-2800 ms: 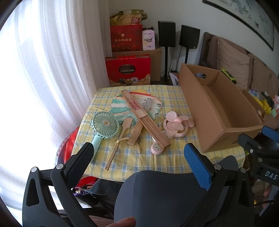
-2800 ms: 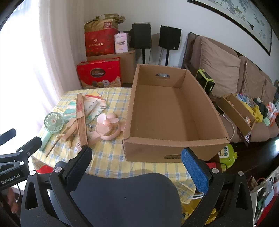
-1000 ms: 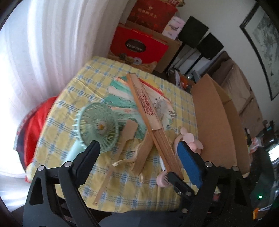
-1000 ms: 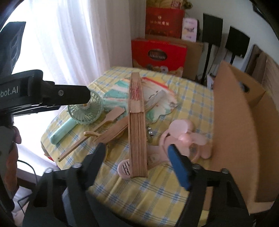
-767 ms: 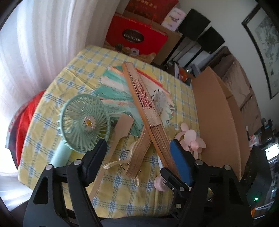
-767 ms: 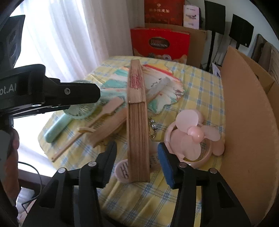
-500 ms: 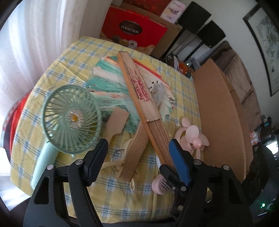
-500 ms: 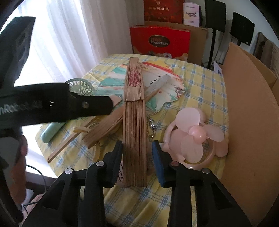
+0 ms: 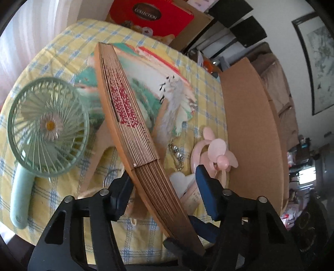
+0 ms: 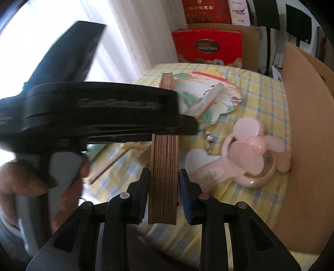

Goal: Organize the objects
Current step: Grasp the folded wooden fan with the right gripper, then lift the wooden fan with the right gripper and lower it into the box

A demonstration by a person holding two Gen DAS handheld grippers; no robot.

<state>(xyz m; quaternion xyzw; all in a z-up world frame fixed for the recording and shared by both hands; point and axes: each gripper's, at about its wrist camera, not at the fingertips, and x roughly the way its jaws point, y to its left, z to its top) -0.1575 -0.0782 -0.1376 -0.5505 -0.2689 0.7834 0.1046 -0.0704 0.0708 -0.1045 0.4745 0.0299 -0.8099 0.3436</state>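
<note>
A closed wooden folding fan (image 9: 133, 133) lies across the yellow checked table (image 9: 66, 41). My right gripper (image 10: 163, 185) has its pads on both sides of the fan's base (image 10: 163, 179), shut on it. My left gripper (image 9: 162, 187) is open, straddling the fan's ribs, pads apart from it. A green handheld fan (image 9: 46, 129) lies left. A pink handheld fan (image 9: 217, 156) lies right, also in the right wrist view (image 10: 250, 154). An open painted paper fan (image 9: 167, 91) lies under the wooden one. The cardboard box (image 9: 250, 129) stands at right.
A red gift box (image 9: 150, 18) and black speakers (image 9: 246, 27) stand beyond the table. A sofa (image 9: 279, 87) is behind the cardboard box. A small wooden fan and stick (image 10: 108, 164) lie left of the big fan. The left gripper body (image 10: 100, 112) crosses the right wrist view.
Both grippers have moved in on the wooden fan. The right gripper has narrowed onto the fan's base. The left gripper has dropped lower over the ribs.
</note>
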